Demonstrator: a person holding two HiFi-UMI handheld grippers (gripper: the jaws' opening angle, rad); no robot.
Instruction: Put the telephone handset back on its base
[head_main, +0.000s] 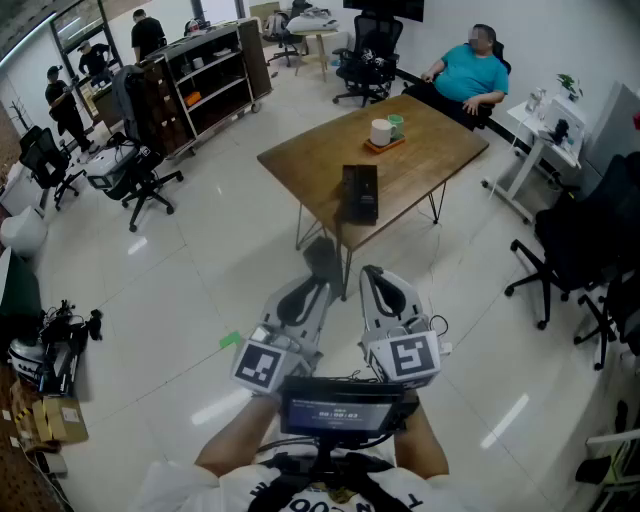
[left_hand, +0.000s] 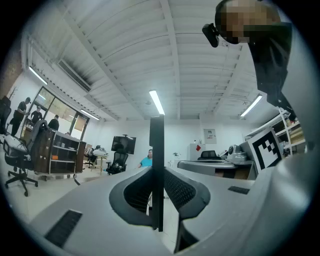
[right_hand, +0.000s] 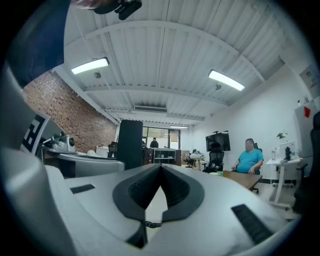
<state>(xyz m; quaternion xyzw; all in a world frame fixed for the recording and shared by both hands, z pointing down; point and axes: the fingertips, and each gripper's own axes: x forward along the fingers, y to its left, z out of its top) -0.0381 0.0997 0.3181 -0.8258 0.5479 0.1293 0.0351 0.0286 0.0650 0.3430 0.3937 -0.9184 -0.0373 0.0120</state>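
A black telephone (head_main: 360, 192) lies on the near end of a wooden table (head_main: 420, 160), well ahead of both grippers. I hold both grippers close to my body, above the floor, pointing toward the table. The left gripper (head_main: 318, 285) is shut on a thin dark flat slab (head_main: 322, 262). That slab stands edge-on between the pads (left_hand: 156, 145) in the left gripper view and shows as a dark rectangle (right_hand: 130, 142) in the right gripper view. I cannot tell whether it is the handset. The right gripper (head_main: 375, 275) is shut with nothing in it, its pad tips touching (right_hand: 161, 169).
A tray with a white cup and a green cup (head_main: 386, 134) stands at the table's far end. A person in a teal shirt (head_main: 472, 75) sits beyond it. Office chairs (head_main: 570, 250) stand to the right, another chair (head_main: 145, 180) and shelving (head_main: 205, 85) to the left.
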